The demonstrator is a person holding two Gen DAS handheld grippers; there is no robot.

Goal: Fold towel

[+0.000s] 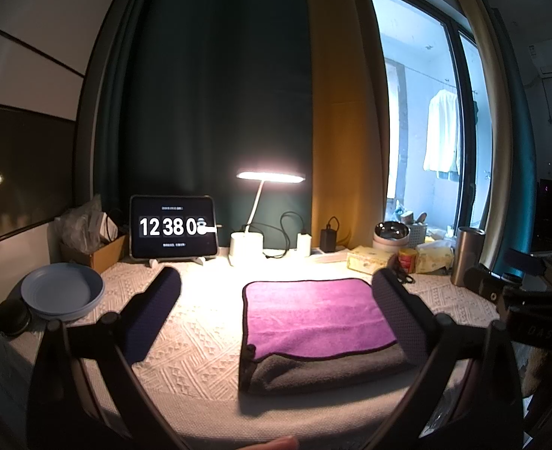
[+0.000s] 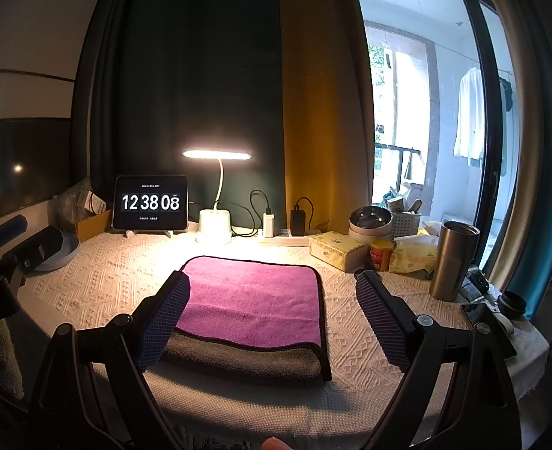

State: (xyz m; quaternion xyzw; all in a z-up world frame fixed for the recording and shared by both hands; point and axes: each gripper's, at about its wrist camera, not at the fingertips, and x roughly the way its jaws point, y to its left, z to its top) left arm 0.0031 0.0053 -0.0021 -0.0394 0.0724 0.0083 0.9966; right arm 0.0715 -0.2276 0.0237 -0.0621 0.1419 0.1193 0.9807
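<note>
— Well, what is shown in the left wrist view?

— A folded towel [image 1: 319, 328] is seen lying flat on the white-clothed counter [image 1: 200, 337], purple layer on top, grey layer showing along the near edge. The left gripper [image 1: 276, 313] is held above the counter with its jaws wide apart and nothing between them; the right finger overlaps the towel's right edge in the picture, though contact cannot be judged. A blue plate [image 1: 62, 290] is placed at the far left, a tablet [image 1: 173, 227] showing a clock stands behind, and a lit lamp [image 1: 270, 177] is set beside it. The right gripper's body is glimpsed at the right edge.

— And in the right wrist view?

— The towel [image 2: 255, 302] is again seen folded, in the middle of the counter [image 2: 88, 281]. The right gripper [image 2: 276, 318] is held with its jaws spread apart, empty; the left finger covers the towel's near left corner. A steel tumbler [image 2: 452, 260] stands at the right, well apart from the towel.
</note>
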